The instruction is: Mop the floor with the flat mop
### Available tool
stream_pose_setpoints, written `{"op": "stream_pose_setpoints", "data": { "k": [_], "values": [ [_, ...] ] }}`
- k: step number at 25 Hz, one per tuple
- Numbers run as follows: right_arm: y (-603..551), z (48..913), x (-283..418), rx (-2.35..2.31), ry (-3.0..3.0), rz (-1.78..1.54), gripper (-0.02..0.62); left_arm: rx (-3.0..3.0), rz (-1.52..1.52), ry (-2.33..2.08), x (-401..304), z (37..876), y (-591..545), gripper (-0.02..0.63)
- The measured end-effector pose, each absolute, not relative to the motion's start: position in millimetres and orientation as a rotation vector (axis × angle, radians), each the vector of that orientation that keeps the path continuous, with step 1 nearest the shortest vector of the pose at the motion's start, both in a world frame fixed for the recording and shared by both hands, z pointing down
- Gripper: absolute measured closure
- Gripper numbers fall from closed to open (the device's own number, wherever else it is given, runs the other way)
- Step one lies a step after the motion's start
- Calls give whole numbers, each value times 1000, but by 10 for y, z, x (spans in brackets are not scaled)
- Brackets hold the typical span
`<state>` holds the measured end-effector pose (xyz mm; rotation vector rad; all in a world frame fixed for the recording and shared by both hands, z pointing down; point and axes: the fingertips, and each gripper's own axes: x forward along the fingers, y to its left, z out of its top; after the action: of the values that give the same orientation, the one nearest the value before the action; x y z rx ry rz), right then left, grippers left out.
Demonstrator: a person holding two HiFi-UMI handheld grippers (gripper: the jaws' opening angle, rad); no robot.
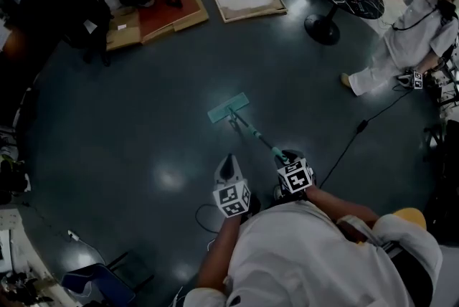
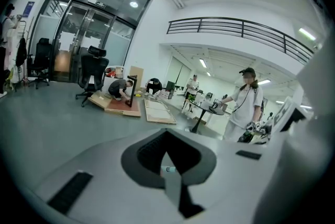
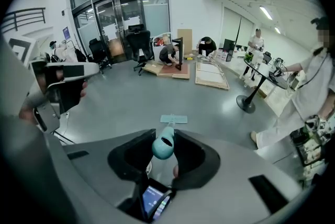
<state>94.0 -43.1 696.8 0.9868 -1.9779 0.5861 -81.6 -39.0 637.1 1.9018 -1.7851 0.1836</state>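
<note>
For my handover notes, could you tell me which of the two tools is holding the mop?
The right tool, its jaws closed on the teal end of the mop handle; the left tool is shut on nothing.

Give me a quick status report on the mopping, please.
Right gripper shut on mop handle. Left gripper shut, empty. Mop head flat on floor. Cable at right.

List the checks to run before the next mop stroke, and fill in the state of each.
1. Right claw shut on the mop handle: ok.
2. Mop head flat on the floor: ok.
3. Left claw on the handle: not ok; it is shut, empty and beside the handle.
4. Black cable clear of the mop head: ok, it lies off to the right.
5. Person in white out of the stroke path: ok, far right.
</note>
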Motion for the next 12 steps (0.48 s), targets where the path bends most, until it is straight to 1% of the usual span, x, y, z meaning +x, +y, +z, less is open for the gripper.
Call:
{"op": "stream_pose_setpoints", "data": {
  "k": [6,12],
  "values": [
    [-82,6790,1208,998,-1973,614,483,1912,186,-1759,-621,6359,-192,601],
    [3,6586,1394,1004,-1981,626,483,1912,183,-1756,-532,6320,-145,601]
  ]
}}
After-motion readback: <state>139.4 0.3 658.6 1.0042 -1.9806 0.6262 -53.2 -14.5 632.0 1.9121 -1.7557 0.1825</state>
